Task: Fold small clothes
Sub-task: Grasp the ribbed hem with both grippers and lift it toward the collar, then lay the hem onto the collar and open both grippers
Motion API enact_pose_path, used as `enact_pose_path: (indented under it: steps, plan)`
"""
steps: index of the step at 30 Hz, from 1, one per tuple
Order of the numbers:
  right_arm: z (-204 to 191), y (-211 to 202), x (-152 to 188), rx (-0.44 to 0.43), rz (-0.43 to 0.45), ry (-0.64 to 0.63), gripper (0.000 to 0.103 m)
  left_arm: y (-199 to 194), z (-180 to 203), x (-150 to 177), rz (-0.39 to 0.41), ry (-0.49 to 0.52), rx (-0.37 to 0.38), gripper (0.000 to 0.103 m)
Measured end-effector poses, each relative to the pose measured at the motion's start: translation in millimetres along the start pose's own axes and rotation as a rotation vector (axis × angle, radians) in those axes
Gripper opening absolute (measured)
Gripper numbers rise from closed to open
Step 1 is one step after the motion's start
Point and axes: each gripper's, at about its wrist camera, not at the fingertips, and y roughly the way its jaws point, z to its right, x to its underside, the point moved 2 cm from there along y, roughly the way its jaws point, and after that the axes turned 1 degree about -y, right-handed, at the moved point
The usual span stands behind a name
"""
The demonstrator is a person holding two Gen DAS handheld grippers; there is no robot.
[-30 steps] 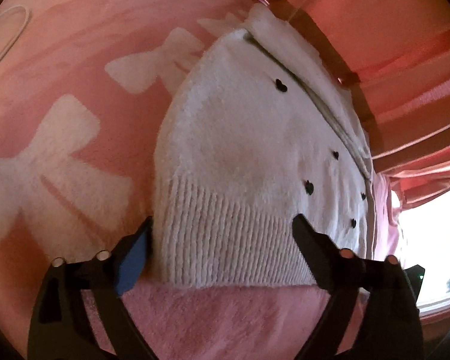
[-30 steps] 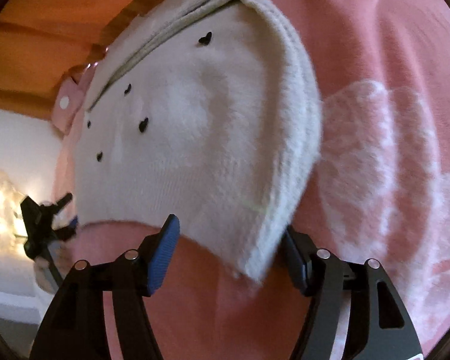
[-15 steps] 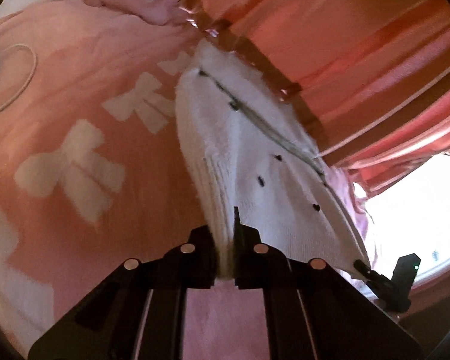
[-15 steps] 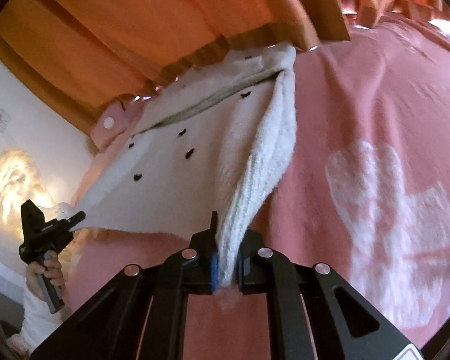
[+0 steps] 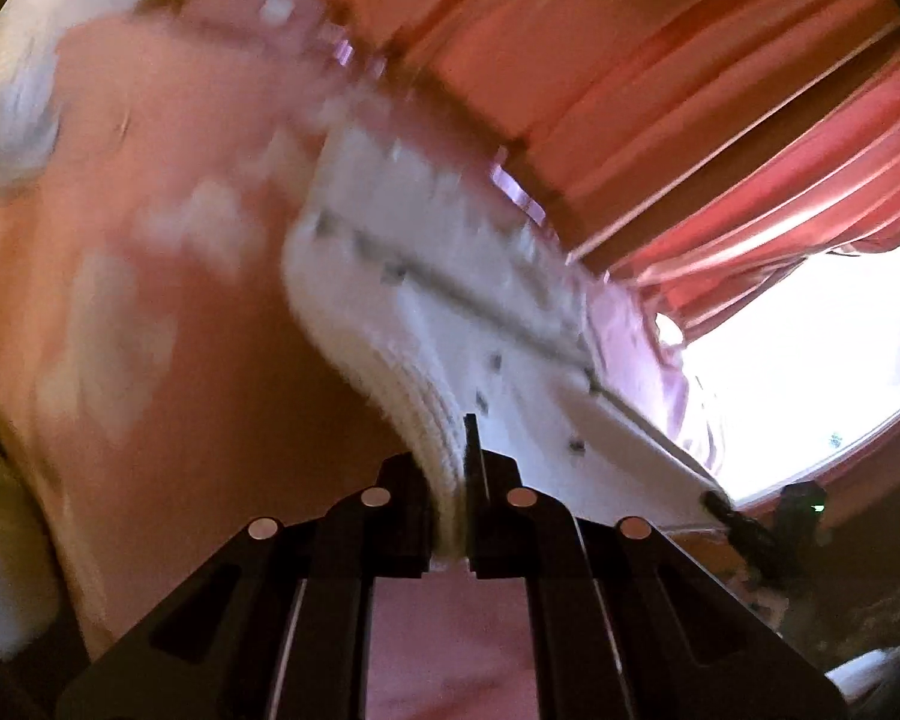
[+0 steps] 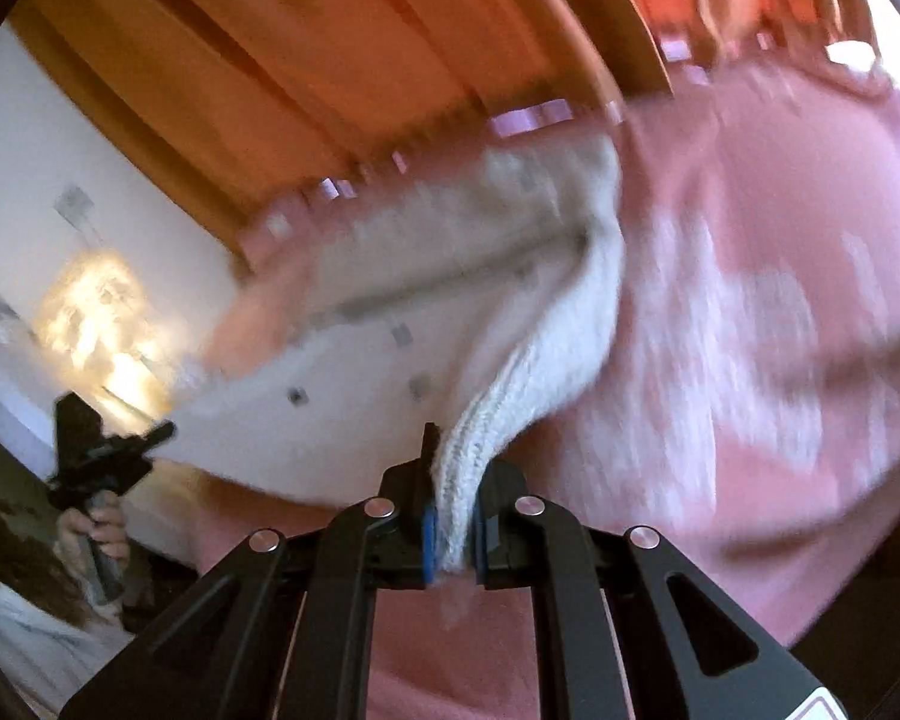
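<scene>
Cardigan point(image 5: 450, 324) hem between both grippers' jaws

The sweater point(image 5: 426, 300) hangs between the two grippers, above the blanket point(image 5: 150, 360). The left gripper point(image 5: 453, 516) holds its left corner, the right gripper point(image 6: 453, 534) its right. Behind the sweater hang curtains point(image 5: 660, 90).

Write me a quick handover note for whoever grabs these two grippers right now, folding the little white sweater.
Left claw: shut on one bottom corner of the small white knit sweater with dark heart dots, at its ribbed hem.
Right claw: shut on the other hem corner.
Sweater: hem end lifted between both claws; collar end lies on the pink blanket with white bows, near the orange curtains.
Done: both corners gripped, hem raised.
Left: probably carry the hem toward the collar, lay it down, release. Frames are blurred.
</scene>
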Motion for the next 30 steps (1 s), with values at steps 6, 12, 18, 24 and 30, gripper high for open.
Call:
enact_pose_path:
  steps: [6, 12, 18, 24, 30]
  plan:
    - [38, 40, -111, -0.068, 0.270, 0.085, 0.008, 75, 1, -116, 0.161, 0.088, -0.084, 0.007]
    - [96, 166, -170, 0.085, 0.266, 0.263, 0.008, 207, -31, -179, 0.132, 0.033, -0.201, 0.007]
    - [127, 248, -194, 0.175, 0.185, 0.337, 0.009, 268, -59, -192, 0.126, -0.010, -0.255, 0.007]
    - [134, 274, -197, 0.222, 0.156, 0.353, 0.009, 294, -79, -200, 0.101, -0.070, -0.243, 0.008]
    - [135, 280, -201, 0.216, 0.150, 0.375, 0.015, 299, -74, -202, 0.108, -0.074, -0.223, 0.013]
